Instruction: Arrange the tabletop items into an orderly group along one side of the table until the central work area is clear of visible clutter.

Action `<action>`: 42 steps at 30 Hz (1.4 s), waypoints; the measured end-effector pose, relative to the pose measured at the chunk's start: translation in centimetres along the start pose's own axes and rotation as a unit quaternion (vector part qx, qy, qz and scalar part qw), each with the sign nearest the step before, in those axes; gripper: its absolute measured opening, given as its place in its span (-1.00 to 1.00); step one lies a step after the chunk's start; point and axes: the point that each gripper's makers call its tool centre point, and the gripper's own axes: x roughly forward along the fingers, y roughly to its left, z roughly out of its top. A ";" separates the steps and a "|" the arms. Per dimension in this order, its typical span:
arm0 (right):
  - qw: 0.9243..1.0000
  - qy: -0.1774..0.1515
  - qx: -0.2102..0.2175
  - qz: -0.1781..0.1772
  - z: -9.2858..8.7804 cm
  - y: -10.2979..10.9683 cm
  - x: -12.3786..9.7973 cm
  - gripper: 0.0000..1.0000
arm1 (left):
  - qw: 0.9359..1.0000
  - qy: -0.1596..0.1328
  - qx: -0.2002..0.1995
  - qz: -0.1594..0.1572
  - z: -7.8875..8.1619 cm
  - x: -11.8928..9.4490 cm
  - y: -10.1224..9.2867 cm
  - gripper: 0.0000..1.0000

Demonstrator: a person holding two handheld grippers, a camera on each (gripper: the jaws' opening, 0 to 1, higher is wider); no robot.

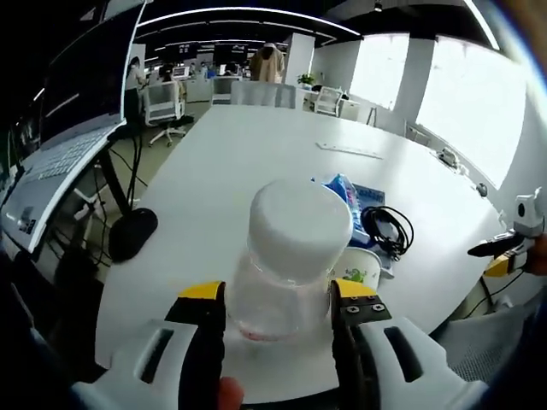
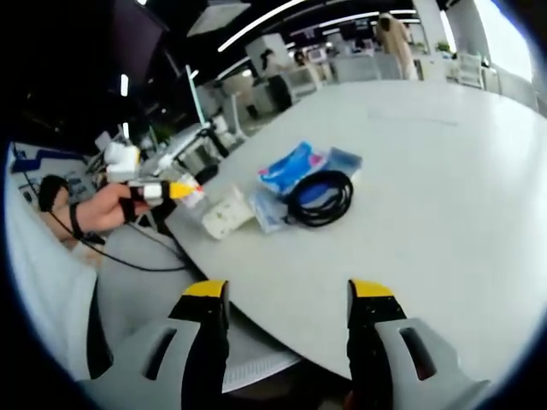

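A clear plastic jar (image 1: pixel 295 256) with a white lid stands upright between my left gripper's (image 1: pixel 279 299) yellow-tipped jaws, which are shut on its lower body near the table's near edge. Behind it lie a blue packet (image 1: pixel 342 184), a coiled black cable (image 1: pixel 389 226) and a small white box with green print (image 1: pixel 363 266). In the right gripper view the blue packet (image 2: pixel 291 166), the cable (image 2: pixel 320 198) and the white box (image 2: pixel 226 213) sit together near the table's edge. My right gripper (image 2: pixel 286 295) is open over bare tabletop with nothing between its jaws.
A black mouse (image 1: pixel 132 232) lies at the left edge of the white table (image 1: pixel 256 145), with an open laptop (image 1: pixel 60 154) beyond on a neighbouring desk. A flat strip (image 1: pixel 350 150) lies farther back. Office chairs (image 1: pixel 162 107) stand behind. A hand (image 2: pixel 102 209) holds the left gripper.
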 end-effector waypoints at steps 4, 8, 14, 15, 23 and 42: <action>1.000 0.002 -0.001 0.002 0.1 0.1 0.2 0.07 | 1.000 -0.002 0.001 0.001 -0.1 0.2 0.0 -0.11; 1.000 0.000 0.003 0.002 0.2 0.1 0.3 0.06 | 1.000 -0.006 -0.003 -0.008 0.2 0.4 -0.1 -0.12; 1.000 -0.002 0.002 0.003 0.5 -0.1 0.4 0.06 | 1.000 -0.005 -0.002 -0.006 1.1 0.8 0.3 -0.15; 1.000 -0.003 0.003 0.003 0.5 -0.1 0.4 0.06 | 1.000 -0.005 -0.002 -0.006 1.2 0.9 0.3 -0.16; 1.000 -0.003 0.005 0.000 0.3 -0.4 0.3 0.06 | 1.000 -0.002 0.003 -0.002 2.0 1.6 0.5 -0.17; 1.000 -0.004 0.017 -0.010 0.3 -1.7 -0.4 0.06 | 1.000 -0.009 0.029 0.002 6.4 4.5 1.1 -0.17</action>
